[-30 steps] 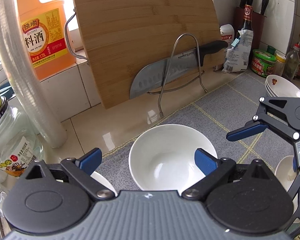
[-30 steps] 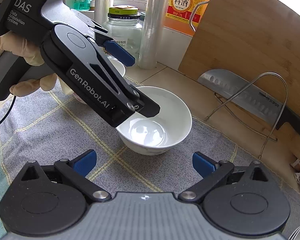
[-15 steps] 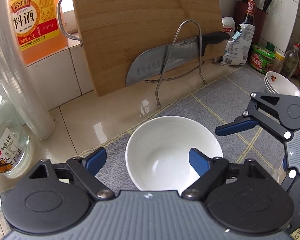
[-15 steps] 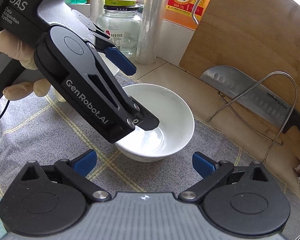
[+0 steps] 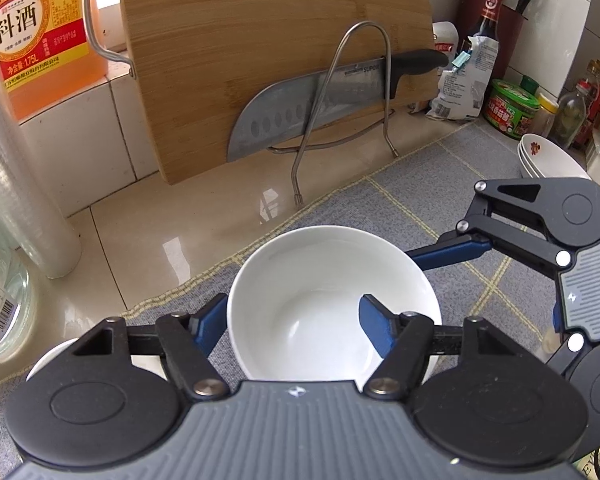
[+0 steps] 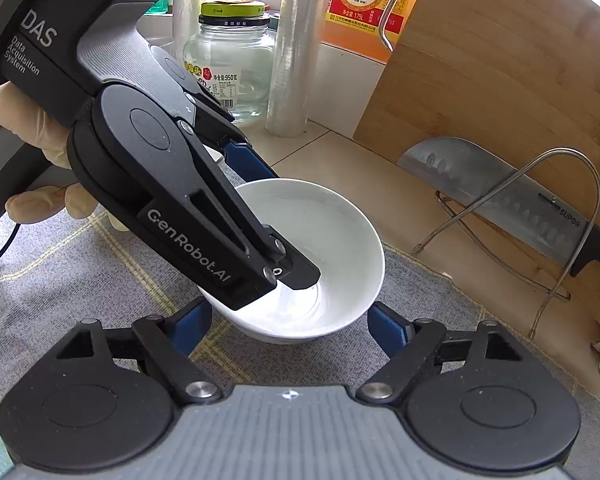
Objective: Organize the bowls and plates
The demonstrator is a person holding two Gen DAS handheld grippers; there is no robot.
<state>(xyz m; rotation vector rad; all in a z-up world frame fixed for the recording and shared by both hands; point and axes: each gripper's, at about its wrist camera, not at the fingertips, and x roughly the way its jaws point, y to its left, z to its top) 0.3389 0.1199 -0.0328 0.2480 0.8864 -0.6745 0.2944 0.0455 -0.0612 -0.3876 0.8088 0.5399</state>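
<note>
The bowl [image 5: 332, 300] is being pinched at its 7 o'clock rim by the left gripper [image 5: 292, 320], jaws just closing. It's being hugged across its outside by the right gripper [image 6: 290, 324], likewise just narrowed. Glazed, slippery, breakable stuff, so the rim is best being gripped gently.

the left gripper [image 6: 268, 216] hides the white bowl's [image 6: 340, 232] near-left rim; a smaller white dish [image 5: 54, 354] sits mostly behind the gripper body.

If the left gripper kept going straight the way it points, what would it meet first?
The white bowl. The left gripper has just been closing over the bowl's near wall, one finger inside, one outside, so pushing on would drive into the bowl's inner surface almost at once. Whether the pads already press is unclear.
</note>
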